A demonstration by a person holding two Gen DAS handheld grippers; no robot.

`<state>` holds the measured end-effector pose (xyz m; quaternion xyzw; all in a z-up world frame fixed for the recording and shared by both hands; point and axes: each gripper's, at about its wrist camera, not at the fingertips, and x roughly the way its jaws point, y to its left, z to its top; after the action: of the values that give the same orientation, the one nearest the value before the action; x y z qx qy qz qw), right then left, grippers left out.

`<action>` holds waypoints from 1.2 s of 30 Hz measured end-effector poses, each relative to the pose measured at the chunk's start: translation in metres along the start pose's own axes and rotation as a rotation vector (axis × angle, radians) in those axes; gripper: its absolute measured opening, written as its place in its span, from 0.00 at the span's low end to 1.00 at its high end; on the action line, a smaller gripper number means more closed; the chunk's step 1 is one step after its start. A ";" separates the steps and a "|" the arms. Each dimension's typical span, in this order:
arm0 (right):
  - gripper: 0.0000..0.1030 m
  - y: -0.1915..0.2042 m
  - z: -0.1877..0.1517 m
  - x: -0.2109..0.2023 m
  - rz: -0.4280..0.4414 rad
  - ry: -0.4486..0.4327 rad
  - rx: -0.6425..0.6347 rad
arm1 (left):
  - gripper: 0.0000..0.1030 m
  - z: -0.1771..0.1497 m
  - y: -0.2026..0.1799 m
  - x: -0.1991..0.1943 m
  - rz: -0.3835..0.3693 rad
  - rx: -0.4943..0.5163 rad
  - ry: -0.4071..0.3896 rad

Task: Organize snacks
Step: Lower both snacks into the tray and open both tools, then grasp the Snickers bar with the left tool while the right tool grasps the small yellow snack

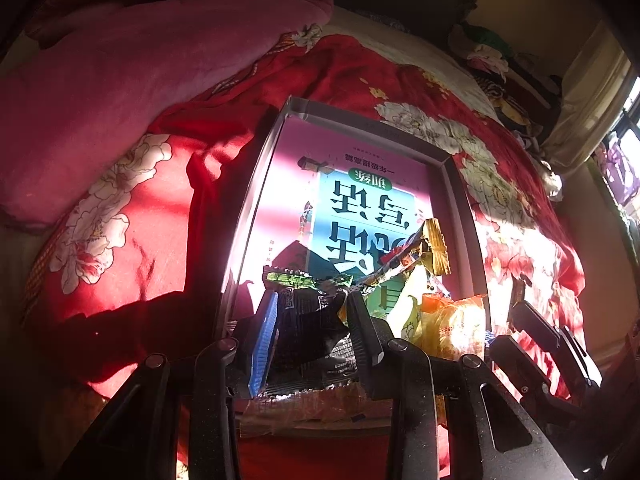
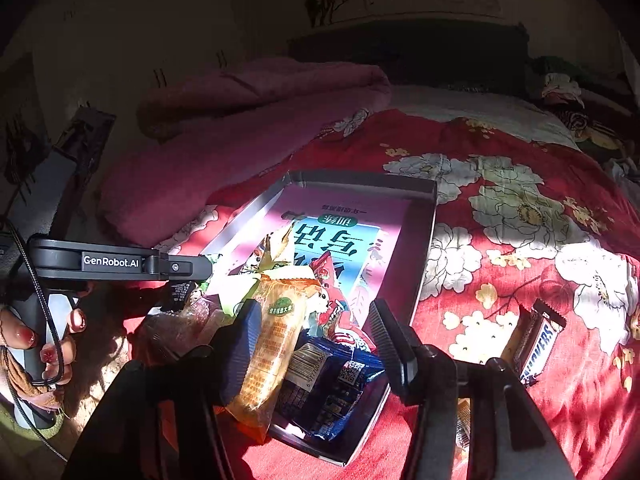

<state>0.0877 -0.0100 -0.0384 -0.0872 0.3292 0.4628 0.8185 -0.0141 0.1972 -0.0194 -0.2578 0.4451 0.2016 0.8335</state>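
The book (image 2: 340, 240) in the tray is half buried under snack packets (image 2: 280, 340), lower middle; its title is cut off.

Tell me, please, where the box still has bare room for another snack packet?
The far half of the box is free, over the book cover up to the far wall. The near end is crowded: the orange packet, the blue packet and the black packet pile there.

Hard sunlight from the window (image 1: 624, 152) stripes the red bedspread (image 2: 500, 216) and glares off the tray (image 2: 428, 200). Corners fall black, fisheye bending every edge; focus stays sharp
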 end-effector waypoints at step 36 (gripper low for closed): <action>0.60 -0.099 -0.026 -0.062 -0.162 -0.018 0.215 | 0.52 0.003 -0.056 -0.028 -0.047 0.072 -0.029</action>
<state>0.1345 -0.1200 -0.0357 -0.0211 0.3613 0.3581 0.8607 0.0050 0.1523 0.0202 -0.2351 0.4340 0.1697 0.8530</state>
